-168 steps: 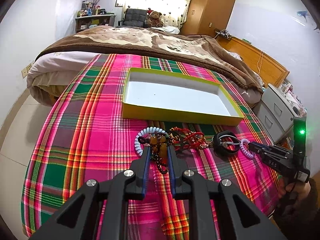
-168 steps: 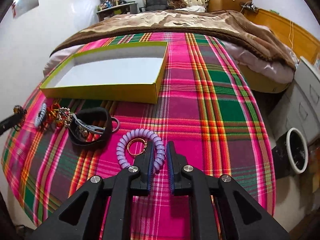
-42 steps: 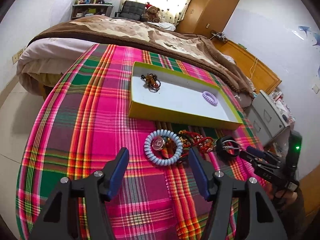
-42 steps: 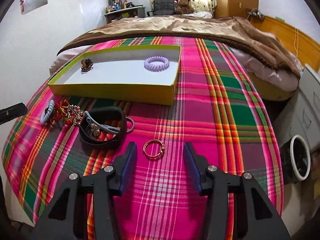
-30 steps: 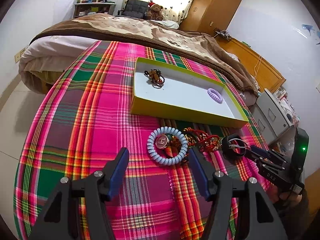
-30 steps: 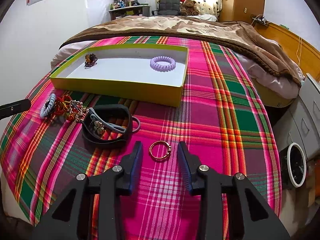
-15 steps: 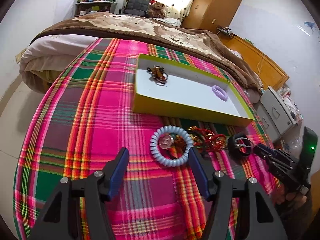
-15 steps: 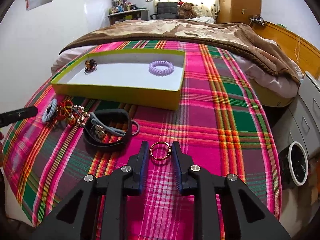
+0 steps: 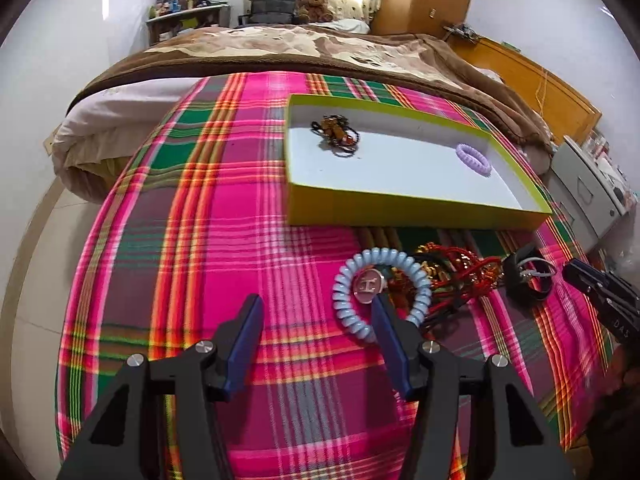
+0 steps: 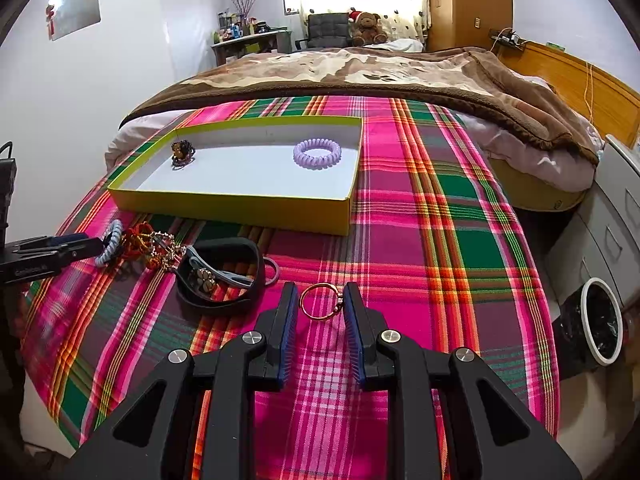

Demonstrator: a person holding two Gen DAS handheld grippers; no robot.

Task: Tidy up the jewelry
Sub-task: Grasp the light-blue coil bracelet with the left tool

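My right gripper (image 10: 320, 300) is shut on a thin gold ring (image 10: 305, 312), just above the plaid cloth. Beside it lie a black band (image 10: 224, 300) and a red-and-gold tangle (image 10: 148, 244). My left gripper (image 9: 316, 320) hovers over the cloth, its jaws wide and closing. Its right fingertip overlaps a light blue coil bracelet (image 9: 348, 308), and no pad presses on the coil. The yellow-green box (image 9: 400, 208) holds a purple coil (image 9: 474, 159) and a beaded bracelet (image 9: 336, 134). The same box (image 10: 240, 212) lies beyond the ring in the right wrist view.
A brown blanket (image 10: 360, 76) covers the far half of the bed. The bed's edge drops off on the right beside grey drawers (image 10: 616, 216) and a white-rimmed bin (image 10: 602, 322). Bare plaid cloth (image 9: 180, 240) lies left of the box.
The purple coil and beaded bracelet went into the box. Within the last second the right jaws closed around the gold ring. The left jaws narrowed slightly and the left view swung a little.
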